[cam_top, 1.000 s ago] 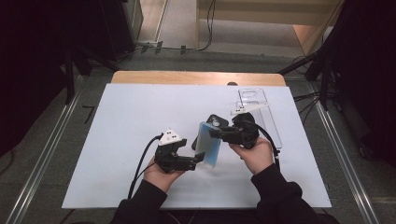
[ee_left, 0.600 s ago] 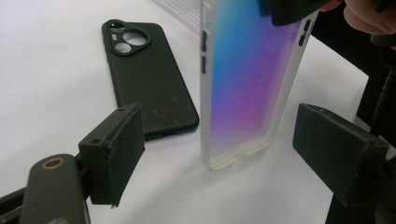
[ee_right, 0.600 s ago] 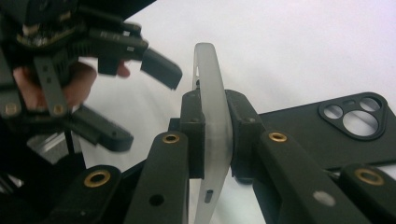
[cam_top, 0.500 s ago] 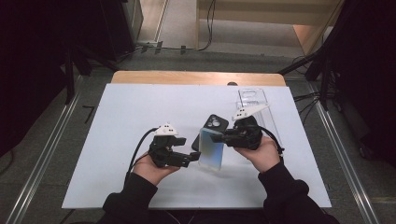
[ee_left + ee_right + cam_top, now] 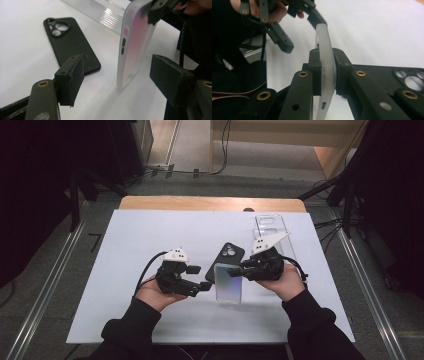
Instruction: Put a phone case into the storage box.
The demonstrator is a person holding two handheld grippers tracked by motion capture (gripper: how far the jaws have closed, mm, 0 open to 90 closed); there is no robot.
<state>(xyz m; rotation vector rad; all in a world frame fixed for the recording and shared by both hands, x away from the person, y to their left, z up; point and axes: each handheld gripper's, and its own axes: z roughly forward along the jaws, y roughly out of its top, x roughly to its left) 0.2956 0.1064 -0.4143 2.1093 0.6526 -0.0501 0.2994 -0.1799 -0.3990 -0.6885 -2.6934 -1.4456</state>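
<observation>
In the high view, a white rectangular table sheet (image 5: 150, 240) is seen carrying a black phone case with round camera cut-outs (image 5: 226, 261), lying flat just behind a frosted translucent phone case (image 5: 228, 283), while a clear plastic tray (image 5: 271, 227) rests farther back at the right edge. The frosted case is held upright on its lower end near the table's middle, clamped at its upper part by the right gripper (image 5: 239, 271), whose hand comes in from the lower right with the palm cupped beneath the tool. The left gripper (image 5: 200, 279) is held just left of the case, pointing toward it; compared with the earlier frames it has been raised and brought closer, and its jaws have just been closing, though they are still apart. In the left gripper view, the frosted case (image 5: 133, 42) is seen standing between the two black jaws without being touched by either, its side buttons facing the camera, with the black case (image 5: 70, 45) lying behind the near jaw and the right gripper (image 5: 160, 7) pinching the case's top. In the right gripper view, both jaws are pressed on the frosted case (image 5: 325, 60) edge-on, the left gripper (image 5: 297, 30) is seen beyond it, and the black case (image 5: 404, 77) lies at the right.
</observation>
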